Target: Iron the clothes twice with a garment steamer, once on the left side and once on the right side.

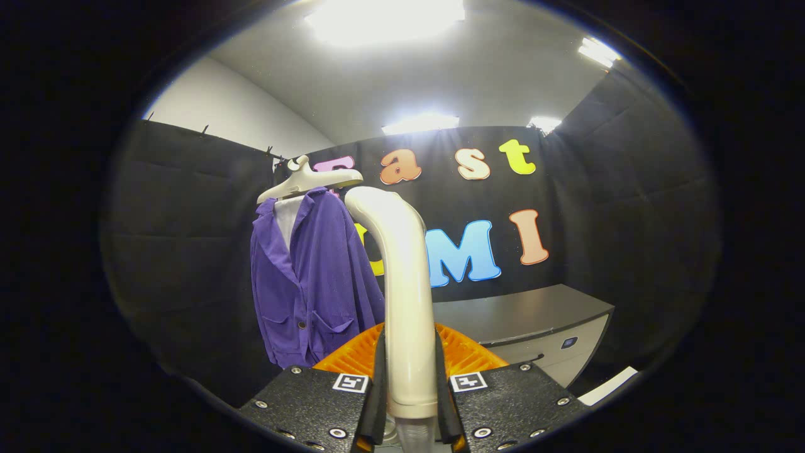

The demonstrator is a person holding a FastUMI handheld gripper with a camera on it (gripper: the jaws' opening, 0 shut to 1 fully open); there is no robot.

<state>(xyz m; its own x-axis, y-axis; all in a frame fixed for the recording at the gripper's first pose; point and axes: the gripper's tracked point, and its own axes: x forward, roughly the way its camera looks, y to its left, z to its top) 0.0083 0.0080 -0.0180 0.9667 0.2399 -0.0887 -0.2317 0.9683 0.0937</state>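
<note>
My gripper [409, 384] is shut on the cream handle of the garment steamer [402, 277], which rises upright between the fingers and curves to the left at its top. Beyond and to the left of the steamer hangs a purple jacket [314, 283] on a cream hanger [308, 180], front open, with two pockets low down. The steamer head ends close to the jacket's right shoulder; whether it touches the cloth I cannot tell.
A dark-topped cabinet [528, 314] with a pale front stands to the right, beyond the fingers. Black cloth walls close the booth on all sides. A white sheet [607, 387] lies low at the right.
</note>
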